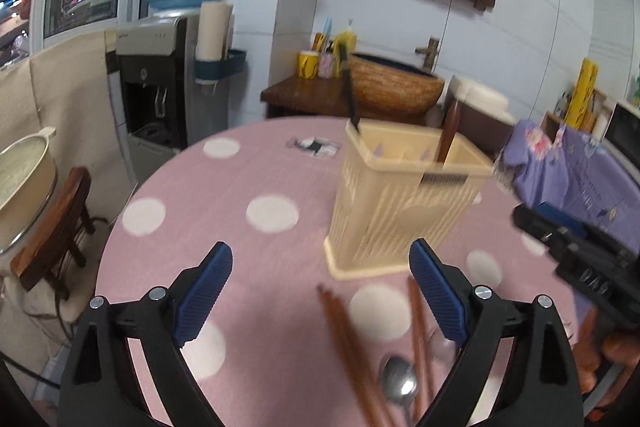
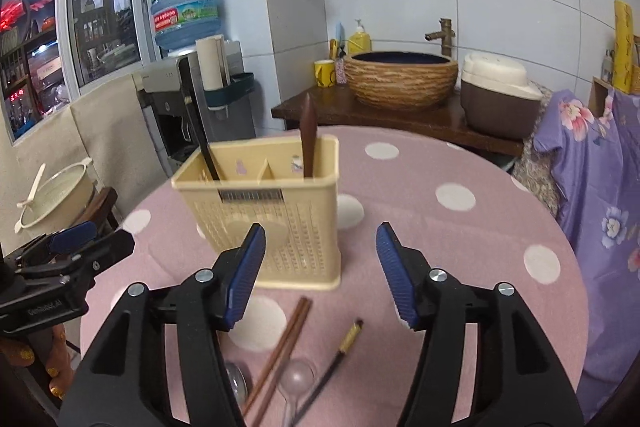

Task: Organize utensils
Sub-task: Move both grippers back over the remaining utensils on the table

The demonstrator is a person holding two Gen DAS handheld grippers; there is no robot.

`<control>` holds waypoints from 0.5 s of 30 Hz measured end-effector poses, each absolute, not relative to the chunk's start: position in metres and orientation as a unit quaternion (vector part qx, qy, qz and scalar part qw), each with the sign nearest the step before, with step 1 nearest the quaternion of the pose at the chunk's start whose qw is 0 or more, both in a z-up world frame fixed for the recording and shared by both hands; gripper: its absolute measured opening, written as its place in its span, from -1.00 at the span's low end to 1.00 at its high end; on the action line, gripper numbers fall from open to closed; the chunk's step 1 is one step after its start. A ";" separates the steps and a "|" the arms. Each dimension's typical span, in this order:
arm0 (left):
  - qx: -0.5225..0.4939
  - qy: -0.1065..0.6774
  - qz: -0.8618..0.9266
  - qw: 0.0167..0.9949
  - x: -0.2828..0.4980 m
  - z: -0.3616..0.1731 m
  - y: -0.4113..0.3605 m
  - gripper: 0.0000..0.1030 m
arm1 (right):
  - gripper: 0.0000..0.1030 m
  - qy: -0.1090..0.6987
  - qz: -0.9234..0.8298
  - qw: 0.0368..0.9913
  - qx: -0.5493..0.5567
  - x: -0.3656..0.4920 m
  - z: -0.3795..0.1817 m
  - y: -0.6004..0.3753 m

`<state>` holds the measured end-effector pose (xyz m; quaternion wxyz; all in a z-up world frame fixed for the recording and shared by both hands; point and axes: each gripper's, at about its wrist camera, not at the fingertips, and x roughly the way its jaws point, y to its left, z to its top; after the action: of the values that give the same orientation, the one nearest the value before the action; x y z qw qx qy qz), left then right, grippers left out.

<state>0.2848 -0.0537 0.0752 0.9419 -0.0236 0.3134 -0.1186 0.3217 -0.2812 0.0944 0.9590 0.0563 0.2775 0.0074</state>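
A cream plastic utensil holder [image 1: 404, 203] [image 2: 272, 211] stands on the pink dotted table. A black-handled utensil [image 2: 202, 143] [image 1: 351, 95] sits in its left compartment and a brown-handled one [image 2: 309, 139] [image 1: 448, 135] in its right. On the cloth near me lie brown chopsticks [image 2: 280, 347] [image 1: 352, 351], a metal spoon [image 1: 398, 383] [image 2: 236, 383], a clear spoon [image 2: 297, 379] and a dark chopstick with a gold tip [image 2: 340, 355]. My left gripper [image 1: 320, 291] is open and empty above the cloth. My right gripper [image 2: 320, 271] is open and empty in front of the holder.
A water dispenser [image 2: 180, 95] stands behind the table at the left, a woven basin [image 2: 400, 79] and a rice cooker [image 2: 496, 99] on a wooden counter behind. A purple floral cloth [image 2: 600, 195] hangs at the right. A chair [image 1: 56, 227] with a pot [image 1: 24, 179] stands left.
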 end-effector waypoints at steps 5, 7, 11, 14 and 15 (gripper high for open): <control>-0.025 0.379 -0.111 0.918 0.274 0.028 -0.043 0.59 | 0.13 0.313 -0.017 0.948 0.052 0.303 0.060 -0.289; -0.029 0.398 -0.112 0.910 0.272 0.016 -0.041 0.40 | 0.13 0.332 -0.013 0.941 0.065 0.299 0.047 -0.292; -0.022 0.412 -0.116 0.903 0.267 0.003 -0.044 0.23 | 0.13 0.366 -0.005 0.927 0.084 0.295 0.024 -0.291; -0.014 0.418 -0.122 0.900 0.263 -0.003 -0.048 0.14 | 0.10 0.381 0.011 0.921 0.083 0.293 0.012 -0.283; -0.011 0.418 -0.120 0.900 0.262 -0.005 -0.049 0.13 | 0.10 0.385 0.016 0.919 0.079 0.293 0.009 -0.279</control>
<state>0.2622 -0.0494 -0.0048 0.9002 -0.0107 0.4182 -0.1205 0.2931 -0.2790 0.0094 0.9192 0.0787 0.3855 0.0156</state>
